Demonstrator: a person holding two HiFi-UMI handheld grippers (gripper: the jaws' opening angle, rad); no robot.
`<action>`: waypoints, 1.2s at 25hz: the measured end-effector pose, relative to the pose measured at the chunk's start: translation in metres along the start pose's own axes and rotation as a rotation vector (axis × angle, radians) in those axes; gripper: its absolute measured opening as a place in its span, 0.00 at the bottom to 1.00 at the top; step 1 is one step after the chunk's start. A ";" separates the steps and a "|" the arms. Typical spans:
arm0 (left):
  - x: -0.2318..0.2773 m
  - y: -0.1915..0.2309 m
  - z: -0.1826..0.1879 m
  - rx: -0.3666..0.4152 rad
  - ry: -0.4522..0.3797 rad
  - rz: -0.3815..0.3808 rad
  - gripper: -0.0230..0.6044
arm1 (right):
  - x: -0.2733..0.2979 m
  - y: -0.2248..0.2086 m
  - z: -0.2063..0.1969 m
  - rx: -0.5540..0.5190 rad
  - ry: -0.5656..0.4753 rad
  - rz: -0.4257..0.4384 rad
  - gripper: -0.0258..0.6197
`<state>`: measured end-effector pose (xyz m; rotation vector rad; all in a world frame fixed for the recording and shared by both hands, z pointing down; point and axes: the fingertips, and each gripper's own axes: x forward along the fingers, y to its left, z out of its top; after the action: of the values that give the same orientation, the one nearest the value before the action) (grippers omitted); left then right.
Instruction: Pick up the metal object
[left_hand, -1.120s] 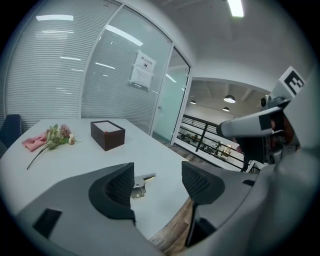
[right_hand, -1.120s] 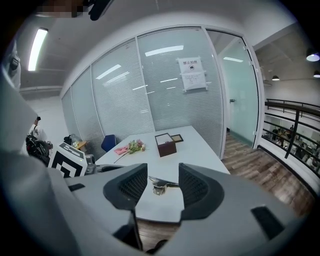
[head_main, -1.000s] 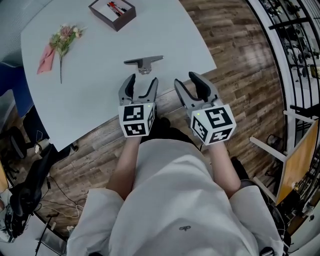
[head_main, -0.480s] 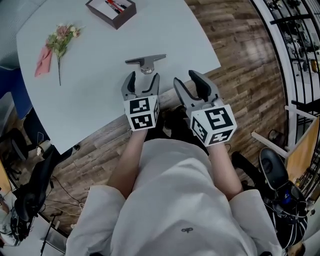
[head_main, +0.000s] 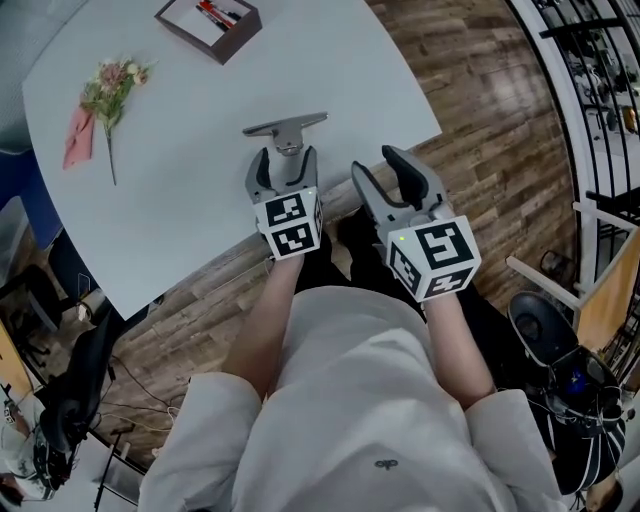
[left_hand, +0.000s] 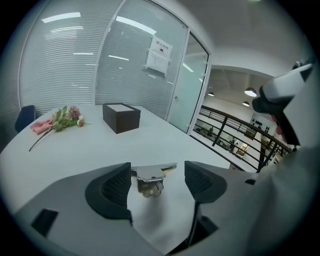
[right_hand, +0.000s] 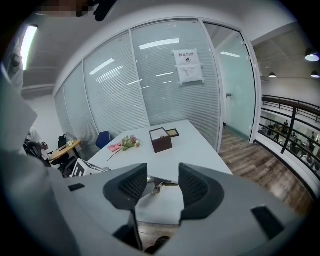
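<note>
The metal object (head_main: 285, 130), a shiny flat bar with a short stub under it, lies on the pale table (head_main: 180, 200) near the front edge. My left gripper (head_main: 286, 160) sits just short of it. Its jaws are opening, with nothing between the pads. In the left gripper view the metal object (left_hand: 149, 177) shows right beyond the two dark fingertips (left_hand: 112, 187). My right gripper (head_main: 379, 164) hovers open and empty at the table's edge, to the right of the object. The right gripper view shows the metal object (right_hand: 159, 185) past its jaws.
A dark brown box (head_main: 208, 25) stands at the far side of the table. A small bunch of flowers (head_main: 105, 85) in pink wrap lies at the far left. Wooden floor (head_main: 480, 120) and a black railing (head_main: 590, 90) are to the right.
My left gripper has moved forward, up to the metal object, and its jaws stand a little wider. The right gripper has stayed about where it was.
</note>
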<state>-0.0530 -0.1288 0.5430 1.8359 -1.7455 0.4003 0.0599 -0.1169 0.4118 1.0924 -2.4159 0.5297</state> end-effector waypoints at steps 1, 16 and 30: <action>0.003 0.000 -0.001 0.001 -0.001 0.010 0.55 | 0.000 -0.001 0.000 0.000 0.002 0.000 0.34; 0.036 0.011 -0.024 -0.043 0.048 0.081 0.55 | 0.013 -0.003 -0.004 -0.008 0.048 0.021 0.33; 0.059 0.014 -0.032 -0.009 0.039 0.141 0.55 | 0.013 -0.017 -0.014 0.012 0.079 -0.007 0.33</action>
<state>-0.0551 -0.1572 0.6050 1.6935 -1.8525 0.4796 0.0688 -0.1276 0.4332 1.0642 -2.3428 0.5749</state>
